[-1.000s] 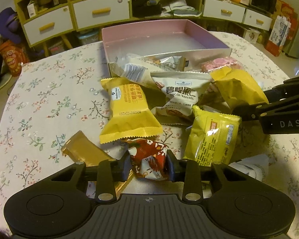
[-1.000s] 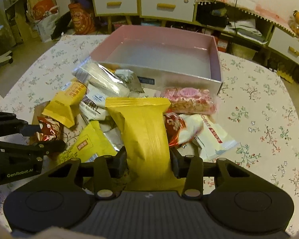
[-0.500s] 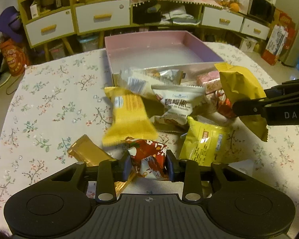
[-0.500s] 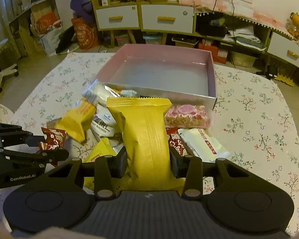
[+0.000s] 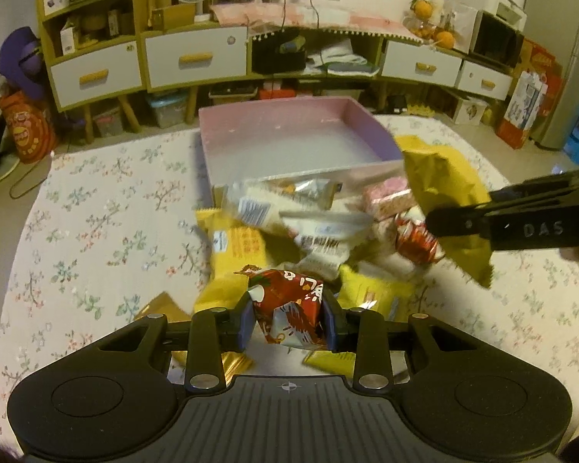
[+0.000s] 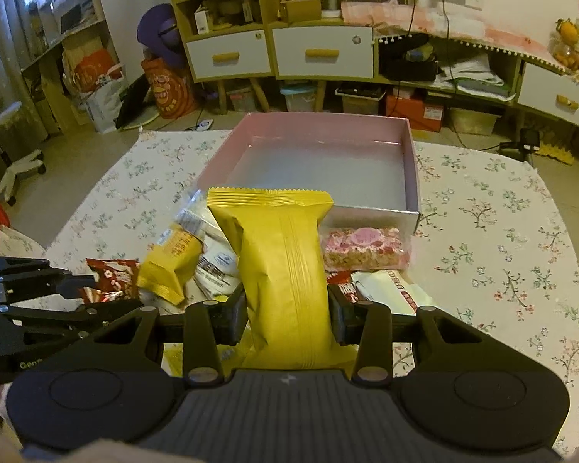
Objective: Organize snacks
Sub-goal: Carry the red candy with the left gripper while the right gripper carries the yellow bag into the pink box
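Snacks: most lie in a pile (image 6: 197, 254) on the desk (image 6: 501, 254), right in front of the pink box (image 6: 412, 177).
Left gripper (image 5: 288, 318): clamped on a red snack (image 5: 289, 314), held up over the pile.
Right gripper (image 6: 287, 318): clamped on a yellow snack (image 6: 281, 270), near the box.
Box: nothing inside yet.
Left to do: almost everything, I think.
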The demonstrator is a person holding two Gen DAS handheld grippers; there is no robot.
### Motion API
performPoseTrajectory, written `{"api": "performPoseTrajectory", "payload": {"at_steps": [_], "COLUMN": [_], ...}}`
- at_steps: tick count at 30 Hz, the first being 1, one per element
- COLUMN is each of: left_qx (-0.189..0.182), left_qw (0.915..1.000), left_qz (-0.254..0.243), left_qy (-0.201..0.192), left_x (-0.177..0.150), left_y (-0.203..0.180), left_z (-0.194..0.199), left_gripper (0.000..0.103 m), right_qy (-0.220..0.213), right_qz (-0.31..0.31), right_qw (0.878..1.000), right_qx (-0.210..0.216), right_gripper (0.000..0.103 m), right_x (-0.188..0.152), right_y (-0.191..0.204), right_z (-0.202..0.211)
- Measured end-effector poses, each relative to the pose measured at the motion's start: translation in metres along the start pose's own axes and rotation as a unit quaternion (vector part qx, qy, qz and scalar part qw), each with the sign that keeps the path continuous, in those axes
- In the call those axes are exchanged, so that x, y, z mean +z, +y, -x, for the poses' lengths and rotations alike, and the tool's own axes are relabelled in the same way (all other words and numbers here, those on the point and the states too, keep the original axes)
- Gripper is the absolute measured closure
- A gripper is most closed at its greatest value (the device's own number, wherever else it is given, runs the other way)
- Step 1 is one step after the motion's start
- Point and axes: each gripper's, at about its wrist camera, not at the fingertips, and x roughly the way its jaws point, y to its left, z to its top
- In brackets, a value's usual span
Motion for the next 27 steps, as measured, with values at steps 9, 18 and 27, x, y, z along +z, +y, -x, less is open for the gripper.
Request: {"api": "performPoseTrajectory", "payload": {"at_steps": [9, 18, 27], "left_qx": [-0.002, 0.043, 0.073], "left_qw": [0.9997, 0.9985, 0.9968], "left_qz": [0.003, -0.005, -0.002], "left_qy": [-0.025, -0.033, -0.034], "left_x": [0.040, 0.089, 0.121], "left_y": [-0.009, -0.009, -0.008], "left_z": [-0.008, -0.059, -0.117], "left_gripper": [0.071, 0.071, 0.071], "right_qy": [-0.019, -0.009, 0.003], "right_qz": [-0.038, -0.046, -0.062], "right_qw": [0.999, 0.999, 0.998], "right_qx": [0.009, -0.004, 0.002], "right_gripper": [0.065, 0.065, 0.065], "right_x": [0.028, 0.065, 0.094], "right_y": [-0.014, -0.042, -0.066], "right_z": [-0.001, -0.045, -0.095]}}
